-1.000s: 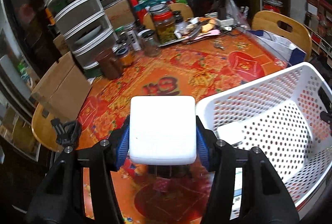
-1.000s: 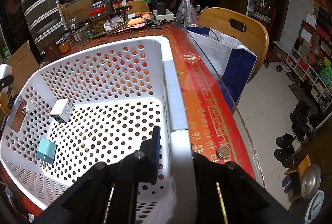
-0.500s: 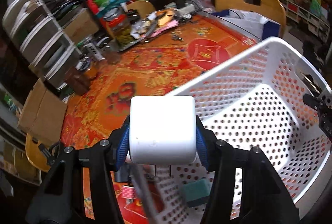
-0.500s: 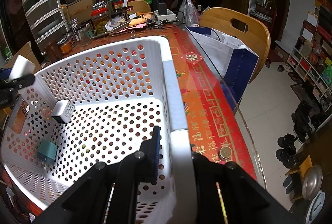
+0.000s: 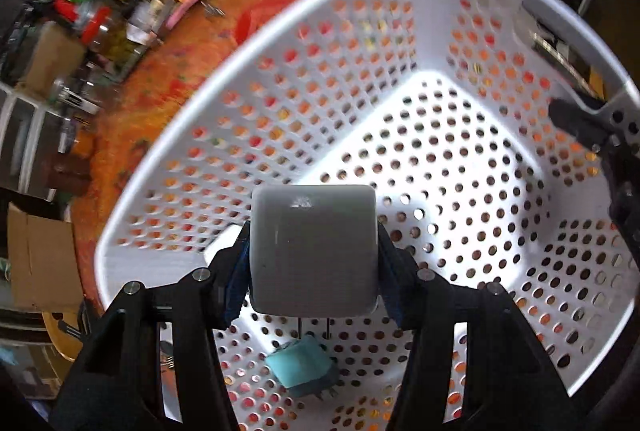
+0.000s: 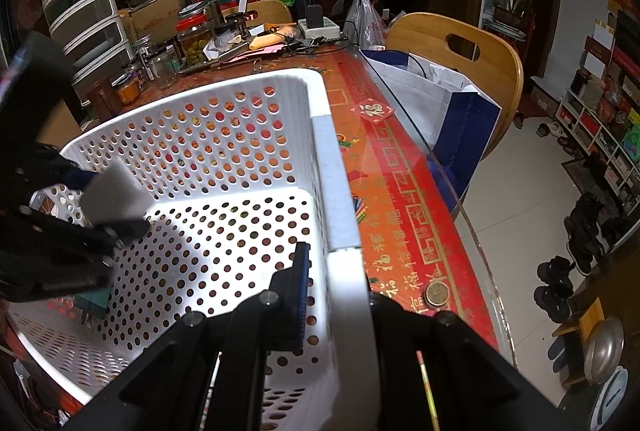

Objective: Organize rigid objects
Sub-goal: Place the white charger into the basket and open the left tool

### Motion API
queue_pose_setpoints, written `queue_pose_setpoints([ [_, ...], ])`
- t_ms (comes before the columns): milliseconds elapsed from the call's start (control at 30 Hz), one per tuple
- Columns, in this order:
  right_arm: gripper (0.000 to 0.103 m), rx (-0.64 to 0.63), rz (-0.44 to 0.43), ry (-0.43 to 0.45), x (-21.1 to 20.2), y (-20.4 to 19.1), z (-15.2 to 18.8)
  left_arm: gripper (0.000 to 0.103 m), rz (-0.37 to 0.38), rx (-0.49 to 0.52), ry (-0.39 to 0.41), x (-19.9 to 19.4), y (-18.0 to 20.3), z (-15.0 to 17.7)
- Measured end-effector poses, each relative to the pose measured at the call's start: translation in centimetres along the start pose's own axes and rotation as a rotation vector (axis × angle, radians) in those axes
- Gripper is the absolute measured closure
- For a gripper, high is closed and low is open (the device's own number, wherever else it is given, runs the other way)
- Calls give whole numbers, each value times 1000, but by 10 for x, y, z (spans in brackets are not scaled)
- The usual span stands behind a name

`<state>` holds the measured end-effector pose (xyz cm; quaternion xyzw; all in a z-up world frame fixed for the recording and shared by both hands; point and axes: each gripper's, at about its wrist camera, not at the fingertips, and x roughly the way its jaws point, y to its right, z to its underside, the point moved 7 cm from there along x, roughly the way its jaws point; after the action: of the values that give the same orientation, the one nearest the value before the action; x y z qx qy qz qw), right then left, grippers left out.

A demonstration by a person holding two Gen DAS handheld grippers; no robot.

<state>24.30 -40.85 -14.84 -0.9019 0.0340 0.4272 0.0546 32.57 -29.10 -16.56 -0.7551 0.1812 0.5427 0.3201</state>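
My left gripper (image 5: 313, 265) is shut on a white cube charger (image 5: 313, 249), its prongs pointing down. It hangs inside the white perforated basket (image 5: 248, 71), just above a teal charger (image 5: 304, 361) on the floor. A second white charger (image 5: 218, 247) peeks out behind the left finger. In the right wrist view, the left gripper (image 6: 116, 209) with the white charger (image 6: 114, 191) is at the basket's left side, partly hiding the teal charger (image 6: 94, 301). My right gripper (image 6: 336, 275) is shut on the basket's (image 6: 240, 135) near rim.
The basket sits on a red patterned tablecloth (image 6: 400, 191) under glass. Jars (image 6: 194, 39), plastic drawers (image 6: 84, 15) and clutter crowd the far end. A wooden chair (image 6: 460, 47) with a blue and white bag (image 6: 448, 103) stands at the right edge. A coin (image 6: 436, 293) lies nearby.
The left gripper has carried the white charger from above the tablecloth over the rim and down into the basket, tilting downward. The right gripper has stayed on the rim.
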Motion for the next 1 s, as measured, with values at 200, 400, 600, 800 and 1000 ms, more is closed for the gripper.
queue_pose_setpoints([
  [200, 94, -2, 1, -1, 0, 0, 0, 45, 55, 26, -93, 24, 12, 2],
  [400, 94, -10, -1, -7, -1, -3, 2, 34, 7, -49, 75, -14, -15, 3],
  [600, 94, -15, 3, -17, -1, -3, 1, 0, -55, -279, 360, -100, -112, 70],
  [800, 94, -16, 1, -16, -2, -4, 1, 0, -207, -551, 324, -79, -229, 164],
  [1000, 94, -17, 4, -22, -1, -3, -1, 0, -129, -704, 225, 11, -289, 207],
])
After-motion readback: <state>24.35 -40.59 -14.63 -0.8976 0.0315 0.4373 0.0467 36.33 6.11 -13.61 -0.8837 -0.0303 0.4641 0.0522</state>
